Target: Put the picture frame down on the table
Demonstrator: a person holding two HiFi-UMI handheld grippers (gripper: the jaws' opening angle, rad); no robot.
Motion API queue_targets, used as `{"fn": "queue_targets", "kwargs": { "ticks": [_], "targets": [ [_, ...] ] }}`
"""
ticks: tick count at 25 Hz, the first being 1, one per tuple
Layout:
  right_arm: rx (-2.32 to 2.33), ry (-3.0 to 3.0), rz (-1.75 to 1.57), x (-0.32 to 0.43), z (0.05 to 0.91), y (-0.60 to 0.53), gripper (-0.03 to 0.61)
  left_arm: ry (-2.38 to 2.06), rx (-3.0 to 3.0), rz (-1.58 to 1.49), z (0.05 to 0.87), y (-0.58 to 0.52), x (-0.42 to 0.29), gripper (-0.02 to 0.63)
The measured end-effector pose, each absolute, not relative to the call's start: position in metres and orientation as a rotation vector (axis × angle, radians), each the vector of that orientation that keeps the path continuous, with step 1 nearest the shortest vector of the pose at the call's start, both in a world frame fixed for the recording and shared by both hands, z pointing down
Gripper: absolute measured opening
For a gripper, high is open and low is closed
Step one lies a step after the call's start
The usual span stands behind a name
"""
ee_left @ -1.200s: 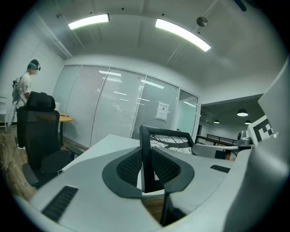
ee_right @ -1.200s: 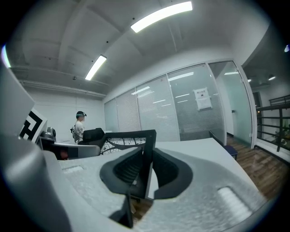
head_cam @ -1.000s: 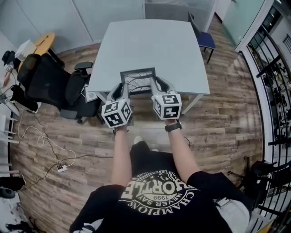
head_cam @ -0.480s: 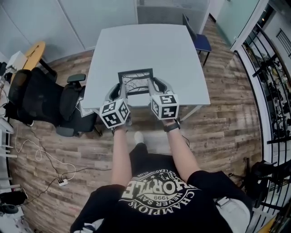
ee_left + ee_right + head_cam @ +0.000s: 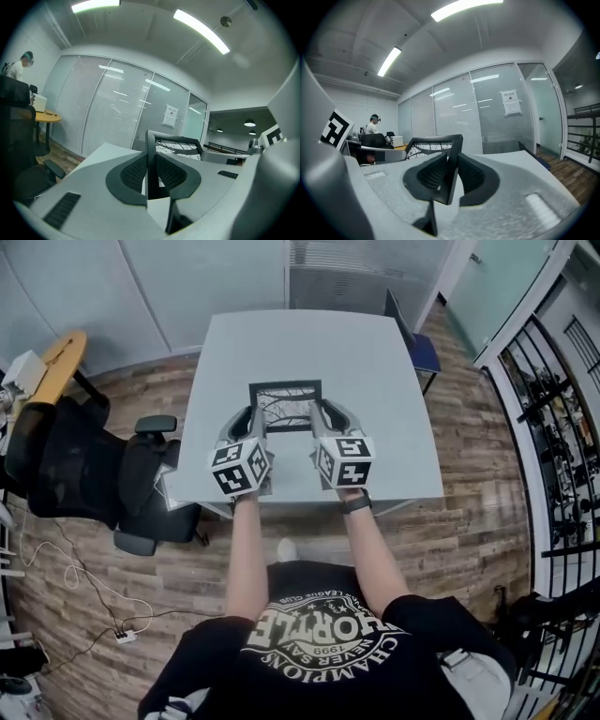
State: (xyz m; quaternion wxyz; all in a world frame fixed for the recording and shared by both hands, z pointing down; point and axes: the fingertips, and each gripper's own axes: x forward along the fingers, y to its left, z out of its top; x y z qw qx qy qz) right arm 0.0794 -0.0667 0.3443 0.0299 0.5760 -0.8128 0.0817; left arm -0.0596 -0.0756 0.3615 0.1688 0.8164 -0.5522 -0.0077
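A black picture frame (image 5: 285,405) with a branch drawing is held over the near half of the grey table (image 5: 309,343). My left gripper (image 5: 253,424) is shut on the frame's left side bar (image 5: 151,161). My right gripper (image 5: 317,421) is shut on its right side bar (image 5: 452,166). In both gripper views the frame's edge stands upright between the ribbed black pads. Whether the frame touches the tabletop I cannot tell.
A black office chair (image 5: 84,474) stands left of the table, a blue chair (image 5: 414,329) at its far right. A round wooden table (image 5: 58,367) is at far left. Black railing (image 5: 562,427) runs along the right. A person (image 5: 371,125) is far off by the wall.
The person has stepped toward the table, and both grippers have carried the frame further in over the tabletop. The grip on the frame is unchanged.
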Motion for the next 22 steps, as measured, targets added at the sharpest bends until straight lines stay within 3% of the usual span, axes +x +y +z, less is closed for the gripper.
{"fn": "queue_targets", "kwargs": {
  "ticks": [9,22],
  "targets": [
    [1.72,-2.51,0.297,0.014,0.368,-0.134,0.072,-1.581,2.263,-0.011,0.389,-0.141,-0.125,0.069],
    [1.605,-2.479,0.444,-0.013,0.427,-0.233,0.072,-1.59,2.136,0.053,0.445,-0.229,-0.152,0.069]
  ]
}}
